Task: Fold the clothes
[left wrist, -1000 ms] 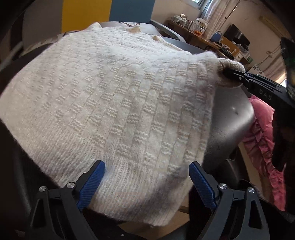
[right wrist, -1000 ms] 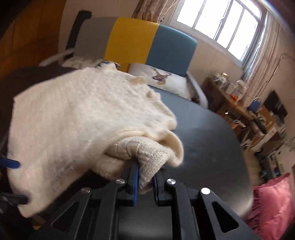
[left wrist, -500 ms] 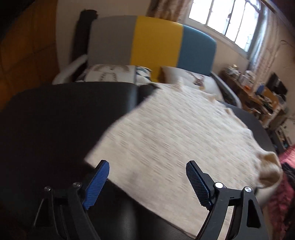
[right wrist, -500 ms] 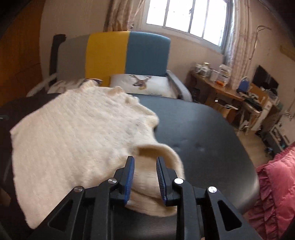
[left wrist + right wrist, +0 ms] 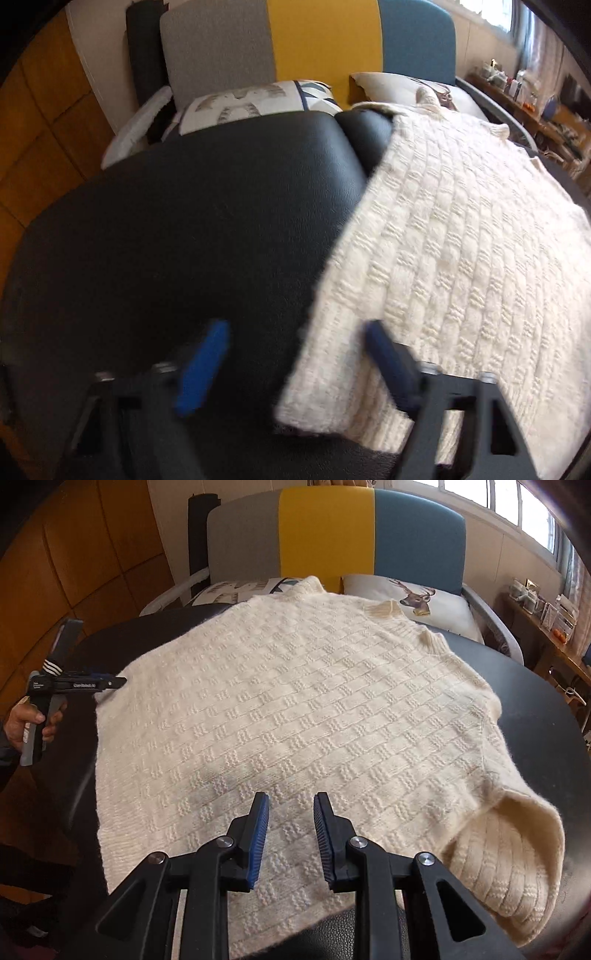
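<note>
Sweater [image 5: 295, 716] lies flat on the black surface [image 5: 184, 240]; left gripper [image 5: 295, 362] at nine o'clock and right gripper [image 5: 291, 834] at six have fingers released.

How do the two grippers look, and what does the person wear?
Both are black plastic frames with triangular cut-outs and silver screws. The right gripper has two ribbed blue pads. The left gripper has blue pads too, blurred here; from the side it shows white lettering, white stripes and a grey handle. The hand emerges from a dark sleeve.
</note>
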